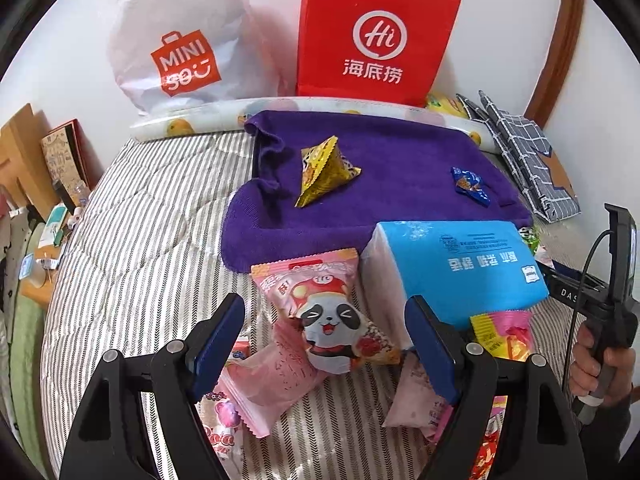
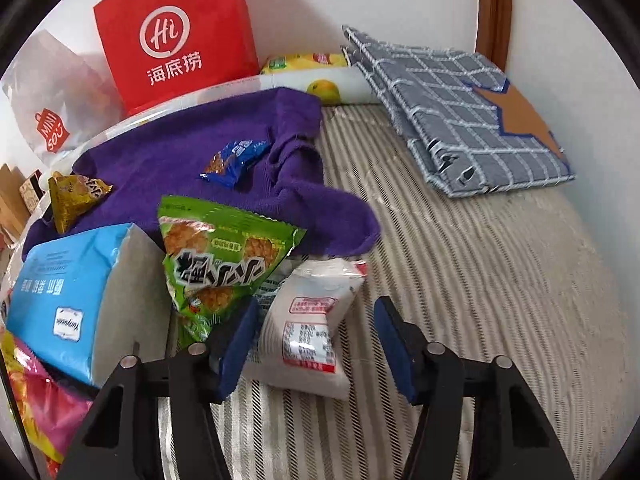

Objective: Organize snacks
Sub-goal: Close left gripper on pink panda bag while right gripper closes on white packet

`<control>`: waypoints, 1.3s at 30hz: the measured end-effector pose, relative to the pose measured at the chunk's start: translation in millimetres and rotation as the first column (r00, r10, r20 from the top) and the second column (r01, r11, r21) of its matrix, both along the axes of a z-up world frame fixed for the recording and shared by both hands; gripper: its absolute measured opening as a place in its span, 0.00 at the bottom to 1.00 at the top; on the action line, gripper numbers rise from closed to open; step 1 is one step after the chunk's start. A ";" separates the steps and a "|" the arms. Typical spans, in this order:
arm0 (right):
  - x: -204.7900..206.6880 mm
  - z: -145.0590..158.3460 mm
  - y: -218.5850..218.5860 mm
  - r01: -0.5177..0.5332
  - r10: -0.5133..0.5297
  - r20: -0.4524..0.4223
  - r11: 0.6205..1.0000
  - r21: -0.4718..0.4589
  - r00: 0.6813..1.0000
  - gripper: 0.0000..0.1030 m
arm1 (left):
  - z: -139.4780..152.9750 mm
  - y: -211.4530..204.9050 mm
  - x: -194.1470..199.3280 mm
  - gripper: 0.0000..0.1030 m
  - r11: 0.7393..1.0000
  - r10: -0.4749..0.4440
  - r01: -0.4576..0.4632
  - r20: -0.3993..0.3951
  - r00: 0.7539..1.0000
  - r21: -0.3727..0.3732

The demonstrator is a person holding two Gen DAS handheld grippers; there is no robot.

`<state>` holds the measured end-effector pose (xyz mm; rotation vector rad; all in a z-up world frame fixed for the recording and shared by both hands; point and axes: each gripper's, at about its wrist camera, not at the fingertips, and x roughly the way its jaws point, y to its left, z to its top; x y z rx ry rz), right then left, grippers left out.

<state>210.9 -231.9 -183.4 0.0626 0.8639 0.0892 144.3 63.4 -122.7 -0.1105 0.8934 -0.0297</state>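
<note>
My left gripper (image 1: 324,320) is open above a pink panda snack packet (image 1: 328,312), with pale pink packets (image 1: 272,380) on the striped bed around it. A gold triangular snack (image 1: 324,170) and a small blue snack (image 1: 470,184) lie on a purple towel (image 1: 400,160). My right gripper (image 2: 316,324) is open around a white snack packet (image 2: 308,328), jaws on either side and apart from it. A green triangular snack (image 2: 216,256) leans on a blue tissue pack (image 2: 68,300). The blue snack (image 2: 234,160) and gold snack (image 2: 72,194) also show in the right wrist view.
A red paper bag (image 1: 372,36) and a white Miniso bag (image 1: 176,40) stand against the back wall. A folded blue checked cloth (image 2: 460,108) lies at the right. The tissue pack (image 1: 452,264) sits between the grippers. Shelves (image 1: 36,168) with clutter are at the left.
</note>
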 end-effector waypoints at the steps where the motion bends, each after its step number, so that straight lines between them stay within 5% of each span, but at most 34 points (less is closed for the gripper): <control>1: 0.8 0.3 0.8 0.002 -0.002 0.003 1.000 0.003 1.000 0.50 | -1.1 1.8 0.1 0.79 1.000 0.004 -0.004 -0.004 1.000 -0.001; 5: 0.9 2.7 5.7 0.000 0.000 0.013 1.000 -0.011 1.000 0.36 | -3.1 7.9 -1.4 0.79 1.000 0.015 -0.015 -0.011 1.000 -0.004; 22: -67.8 31.3 -3.0 0.031 -0.030 0.059 0.999 -0.016 0.998 0.36 | 1.1 38.3 -30.4 0.79 0.998 0.028 -0.028 -0.002 1.000 -0.062; 32: -81.5 12.5 6.7 -0.016 0.018 0.035 0.997 -0.071 0.999 0.36 | -4.7 22.0 -17.9 0.79 0.997 0.005 -0.007 -0.024 1.000 -0.081; 39: -79.2 -2.7 -3.2 -0.018 0.018 0.027 0.999 -0.029 0.999 0.36 | -10.3 24.0 -4.8 0.79 0.994 0.031 -0.036 -0.052 0.998 -0.101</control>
